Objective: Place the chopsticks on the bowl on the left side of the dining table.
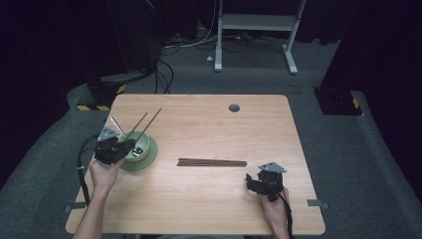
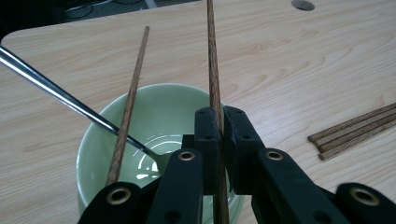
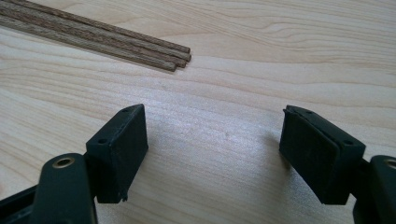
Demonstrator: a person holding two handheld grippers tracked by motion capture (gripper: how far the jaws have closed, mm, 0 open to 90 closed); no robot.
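The left gripper point(image 1: 130, 145) has its jaws pinched tight on one wooden chopstick point(image 2: 214, 84), which runs up between the pads and over the pale green bowl point(image 2: 98, 135). In the high view the held chopstick point(image 1: 151, 121) slants away from the person and toward the right, its free end well above the table's far-left area — its long axis is a steep diagonal, not level with the table edge. A second chopstick point(image 2: 130, 100) leans in the bowl beside it, roughly parallel, its lower end down inside the bowl. A metal spoon point(image 2: 56, 91) also rests in the bowl, its handle pointing out toward the table's left rear corner.

The bowl point(image 1: 149, 152) sits near the left edge of a light wooden table point(image 1: 209, 199) with rounded corners and a small round grommet point(image 1: 234, 107) near the far edge. Around it lies grey carpet; black cables, a white metal frame point(image 1: 254, 22) and dark curtains fill the back of the room.

Counted: one bowl, one spoon, two chopsticks at the bowl, and a bundle of loose chopsticks point(image 1: 212, 162) lying flat at the table's middle, long axis left to right — their exact number is hard to tell.

The right gripper point(image 1: 253, 183) rests near the front right edge, jaws spread wide with nothing between them; its own view shows the bundle's ends point(image 3: 175, 55) just ahead.
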